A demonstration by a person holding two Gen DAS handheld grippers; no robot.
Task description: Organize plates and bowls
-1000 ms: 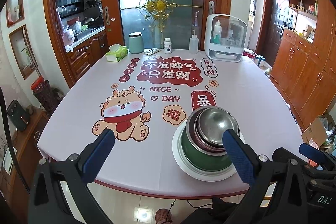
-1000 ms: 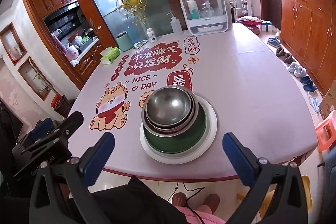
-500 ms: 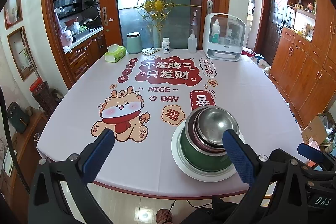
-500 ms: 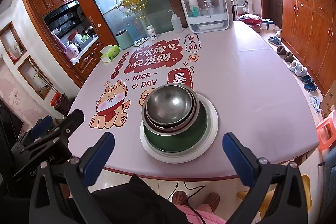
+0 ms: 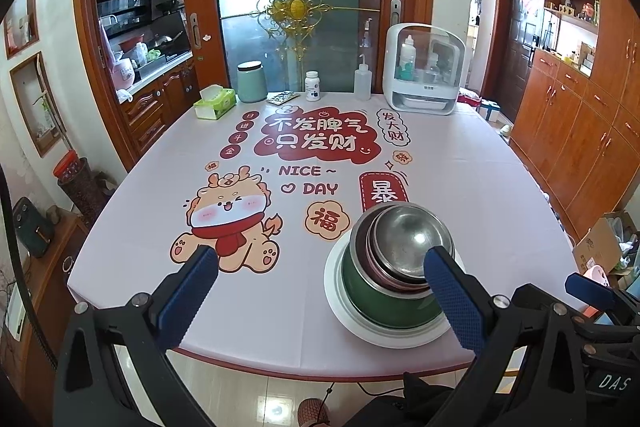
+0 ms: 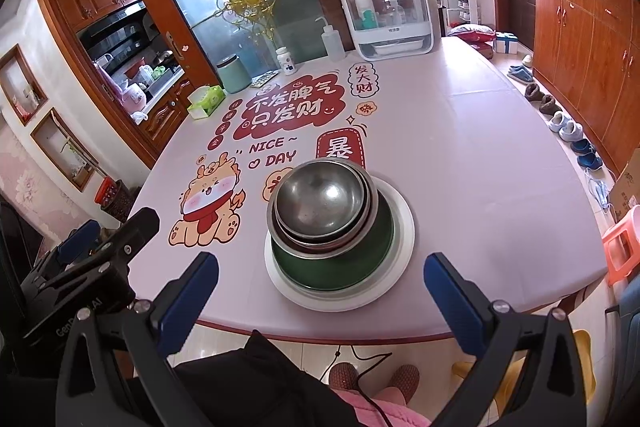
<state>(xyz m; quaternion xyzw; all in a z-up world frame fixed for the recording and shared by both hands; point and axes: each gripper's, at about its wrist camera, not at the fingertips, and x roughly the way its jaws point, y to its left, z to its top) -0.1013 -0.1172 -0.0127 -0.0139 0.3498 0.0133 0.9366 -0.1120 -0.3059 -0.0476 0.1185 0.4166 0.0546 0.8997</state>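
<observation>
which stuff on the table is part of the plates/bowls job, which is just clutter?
Job: white plate, green bowl, steel bowls nested in it.

Clutter: tissue box, green canister, pill bottle, squeeze bottle, white storage box.

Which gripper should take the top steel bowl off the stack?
Probably right. The right gripper is open with the stacked bowls centred between its fingers. The left gripper, also open, sees the stack off-centre, behind its right finger.
</observation>
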